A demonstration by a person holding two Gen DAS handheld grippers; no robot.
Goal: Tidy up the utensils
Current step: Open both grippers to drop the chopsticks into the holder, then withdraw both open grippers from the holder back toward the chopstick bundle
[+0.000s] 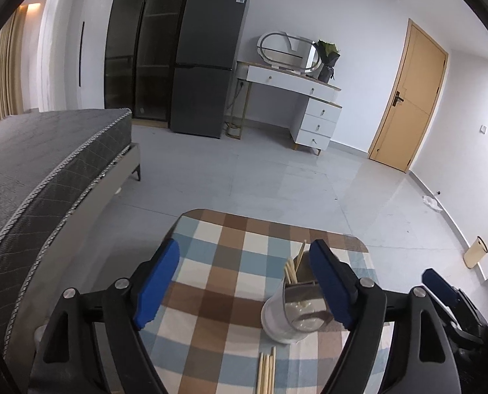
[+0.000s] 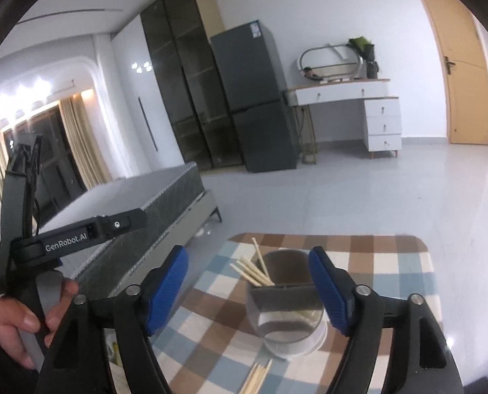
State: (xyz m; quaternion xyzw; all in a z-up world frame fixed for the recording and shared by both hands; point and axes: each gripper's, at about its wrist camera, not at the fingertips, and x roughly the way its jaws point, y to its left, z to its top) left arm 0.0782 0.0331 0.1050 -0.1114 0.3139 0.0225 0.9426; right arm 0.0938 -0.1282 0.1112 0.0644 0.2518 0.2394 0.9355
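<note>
A clear round utensil holder (image 1: 290, 312) (image 2: 286, 315) with a dark divider stands on the checked tablecloth (image 1: 231, 262) (image 2: 391, 262). Several wooden chopsticks (image 1: 291, 269) (image 2: 254, 269) lean in its left half. More loose chopsticks (image 1: 265, 374) (image 2: 255, 377) lie flat on the cloth just in front of it. My left gripper (image 1: 244, 252) is open and empty, with the holder low beside its right finger. My right gripper (image 2: 248, 256) is also open and empty above the holder, whose rim lies between its fingers, nearer the right one. A hand (image 2: 14, 321) holds the left gripper's handle.
A grey bed (image 1: 47, 170) runs along the table's left side. Across the tiled floor stand a dark fridge (image 1: 208, 62), a glass cabinet (image 1: 139, 49), a white dressing table (image 1: 309, 98) and a wooden door (image 1: 408, 98). The right gripper's finger (image 1: 441, 285) shows at the right edge.
</note>
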